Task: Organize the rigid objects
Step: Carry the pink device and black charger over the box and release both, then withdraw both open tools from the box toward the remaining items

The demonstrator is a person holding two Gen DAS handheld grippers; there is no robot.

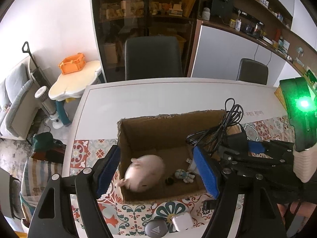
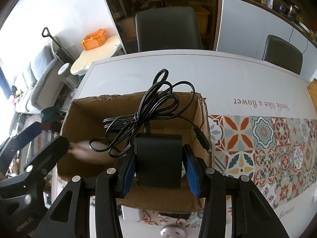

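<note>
Centrally, an open brown cardboard box [image 1: 158, 136] stands on the white worktop [image 1: 150, 97], over its patterned tile mat [image 2: 263, 138].

Right claw [image 2: 159, 168]: clenched on a black rectangular power adapter [image 2: 158, 158], held above the box's near right part; its tangled black cable [image 2: 150, 111] loops over the box's far rim, plug end hanging beside the right wall.

Left claw [image 1: 158, 170]: released, blue pads spread to either side of the box's near half, holding nothing.

Box contents: a pale pink rounded pig figure [image 1: 144, 172] by the left wall; a small white-and-teal figurine [image 1: 184, 175] near the right wall.

Outside the near edge: a grey oval case [image 1: 155, 229] touching a white square charger [image 1: 182, 221].

Far half of the worktop: bare surface up to two dark chairs [image 1: 152, 57].
</note>
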